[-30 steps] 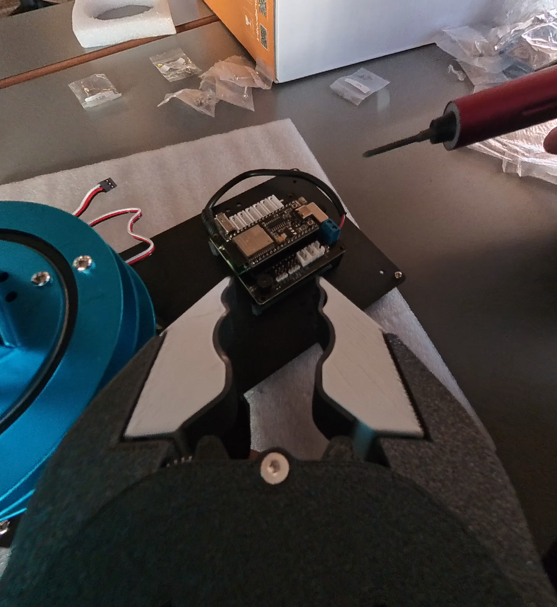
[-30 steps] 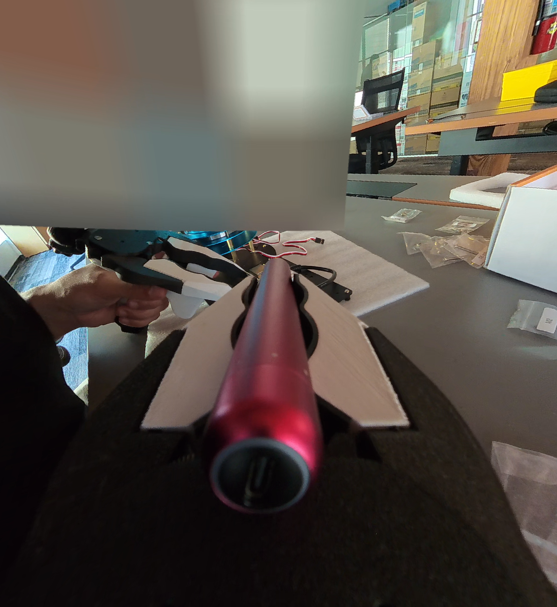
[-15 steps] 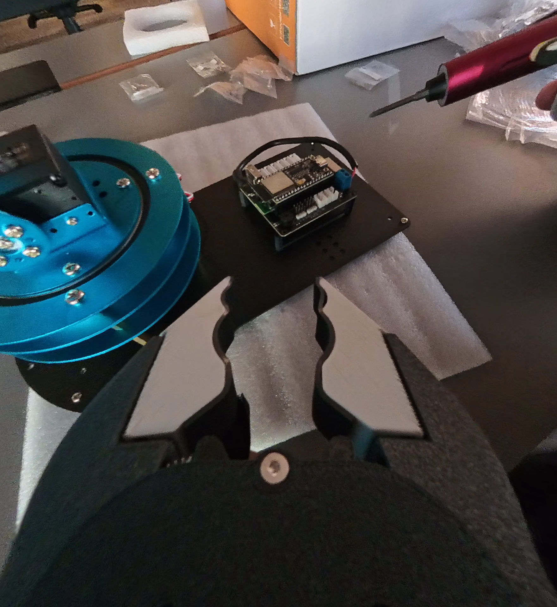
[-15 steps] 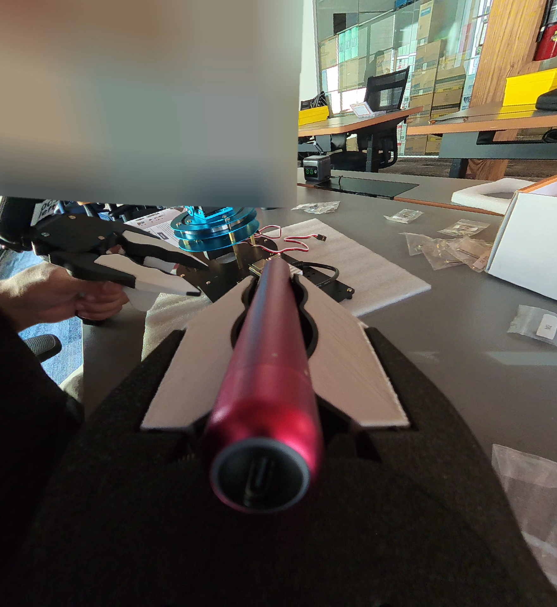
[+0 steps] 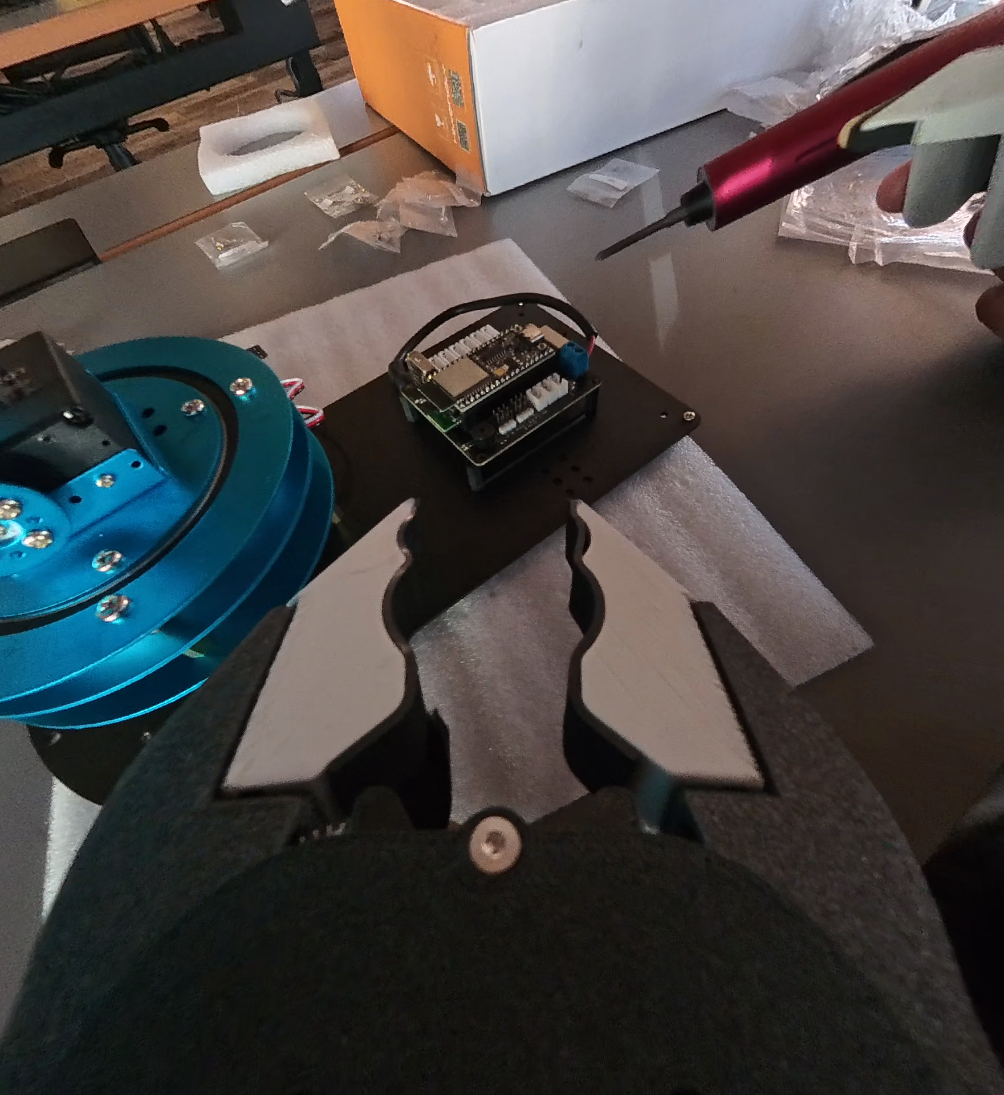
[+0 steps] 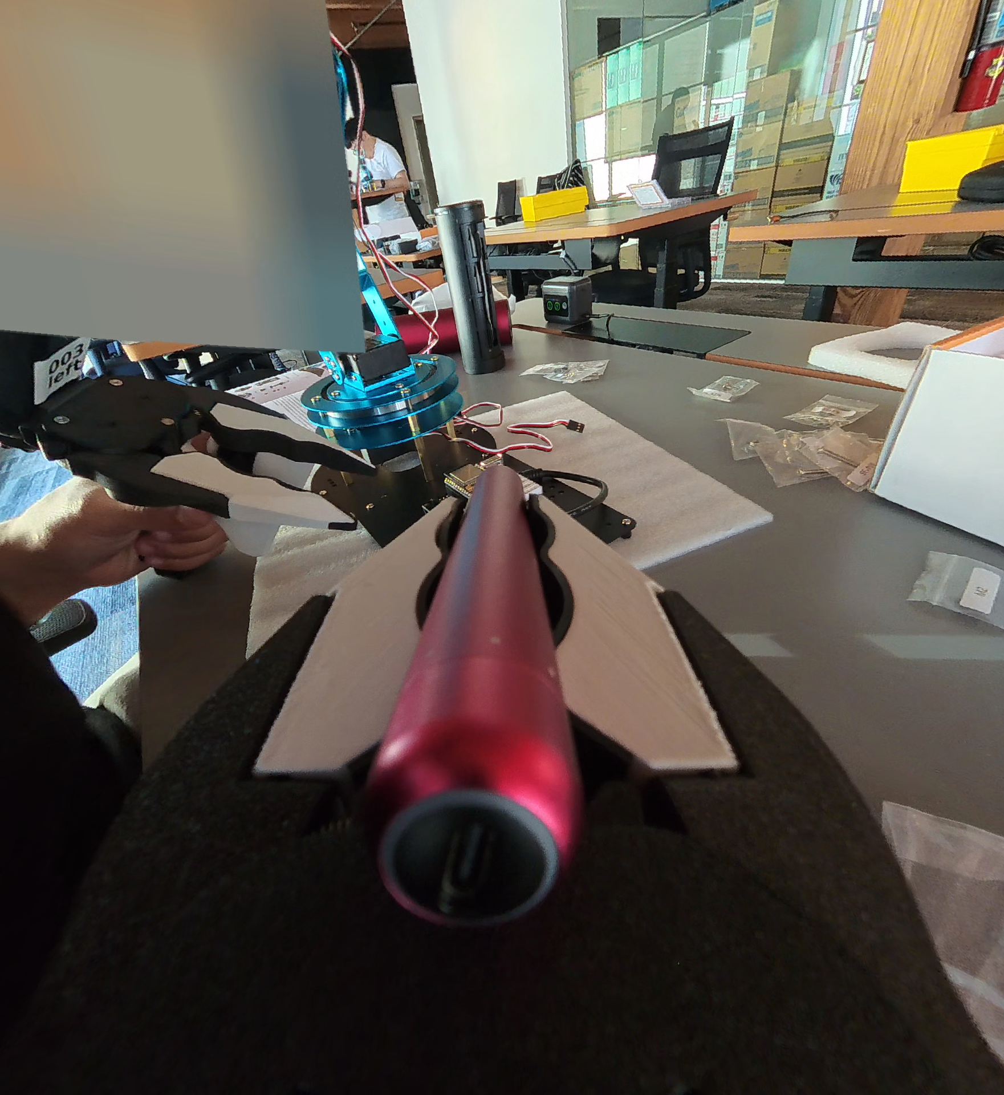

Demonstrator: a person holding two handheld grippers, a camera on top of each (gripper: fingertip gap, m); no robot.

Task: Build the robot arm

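Above the near edge of the black base plate (image 5: 624, 438) | left gripper (image 5: 490, 521) is held spread, empty | slim red metal screwdriver (image 6: 487, 622), judged stiff, slippery, is pinched mid-barrel by right gripper (image 6: 490, 503), far right.

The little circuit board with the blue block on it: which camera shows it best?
The left wrist view: the circuit board lies in full sight on its black plate. In the right wrist view the red screwdriver hides most of it.

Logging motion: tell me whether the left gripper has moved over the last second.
Yes. The left gripper has pulled back from the circuit board; its fingertips were beside the board, and now they sit open over the black plate's near edge.
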